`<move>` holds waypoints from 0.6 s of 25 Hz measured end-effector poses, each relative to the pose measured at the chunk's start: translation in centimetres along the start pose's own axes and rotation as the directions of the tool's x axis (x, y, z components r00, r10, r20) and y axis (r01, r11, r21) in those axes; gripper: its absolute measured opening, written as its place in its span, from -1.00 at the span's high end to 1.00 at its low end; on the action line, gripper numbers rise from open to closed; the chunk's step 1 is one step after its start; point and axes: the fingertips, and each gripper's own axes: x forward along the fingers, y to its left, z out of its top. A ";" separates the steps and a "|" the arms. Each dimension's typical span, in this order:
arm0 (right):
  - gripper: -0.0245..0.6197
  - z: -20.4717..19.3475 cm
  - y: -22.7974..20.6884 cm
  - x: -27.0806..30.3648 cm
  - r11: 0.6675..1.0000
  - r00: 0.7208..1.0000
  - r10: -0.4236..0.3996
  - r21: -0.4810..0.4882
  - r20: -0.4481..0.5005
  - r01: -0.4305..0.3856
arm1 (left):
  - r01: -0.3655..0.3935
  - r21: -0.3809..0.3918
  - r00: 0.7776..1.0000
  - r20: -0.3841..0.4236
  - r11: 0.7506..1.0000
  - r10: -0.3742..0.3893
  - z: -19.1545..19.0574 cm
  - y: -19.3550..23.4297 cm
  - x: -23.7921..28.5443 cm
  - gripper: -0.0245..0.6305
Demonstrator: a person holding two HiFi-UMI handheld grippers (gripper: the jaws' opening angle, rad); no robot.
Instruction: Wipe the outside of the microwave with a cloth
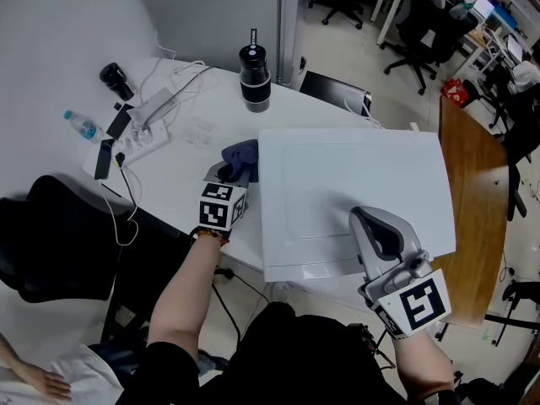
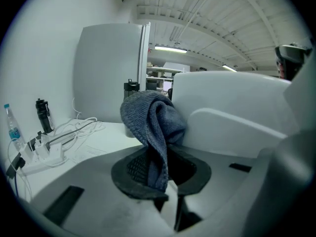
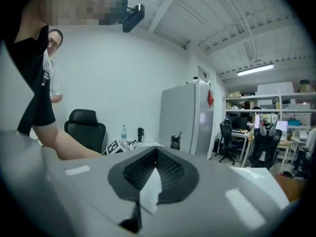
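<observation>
The white microwave [image 1: 354,184] stands on the white table, and I look down on its top. A blue-grey cloth [image 1: 240,155] is bunched against the microwave's left side. My left gripper [image 1: 228,174] is shut on it. In the left gripper view the cloth [image 2: 153,125] hangs between the jaws of that gripper [image 2: 162,169], with the microwave [image 2: 232,107] just to the right. My right gripper [image 1: 364,219] lies on the microwave's top near the front right corner. Its jaws are shut with nothing in them, as the right gripper view shows [image 3: 155,171].
A black tumbler [image 1: 254,78] stands on the table behind the microwave. A power strip with cables [image 1: 139,133], a water bottle [image 1: 83,125] and a black flask [image 1: 116,81] lie at the left. A black chair [image 1: 51,234] is at the left, a wooden table [image 1: 472,201] at the right.
</observation>
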 end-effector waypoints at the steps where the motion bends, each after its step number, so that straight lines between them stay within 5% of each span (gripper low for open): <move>1: 0.92 0.1 0.1 -0.1 1.000 1.000 0.002 -0.002 0.002 -0.002 | -0.002 0.001 1.000 0.009 1.000 0.002 0.2 0.0 -0.5 0.72; 6: 0.91 0.9 1.2 0.5 0.999 0.999 0.040 -0.022 0.017 -0.039 | -0.002 0.036 0.996 0.084 0.999 -0.001 3.0 0.0 -4.8 0.72; 8: 0.71 1.5 2.0 1.0 0.996 0.996 0.082 -0.022 0.017 -0.082 | 0.025 0.065 0.992 0.125 0.998 -0.033 4.9 -0.8 -7.3 0.72; 12: 0.41 2.7 3.9 2.6 0.983 0.983 0.184 0.001 0.012 -0.184 | 0.143 0.158 0.964 0.203 0.977 -0.173 8.9 -3.8 -12.3 0.72; 15: 0.26 3.5 5.9 3.5 0.961 0.961 0.275 0.007 0.007 -0.275 | 0.267 0.220 0.918 0.240 0.938 -0.317 11.4 -7.0 -16.0 0.72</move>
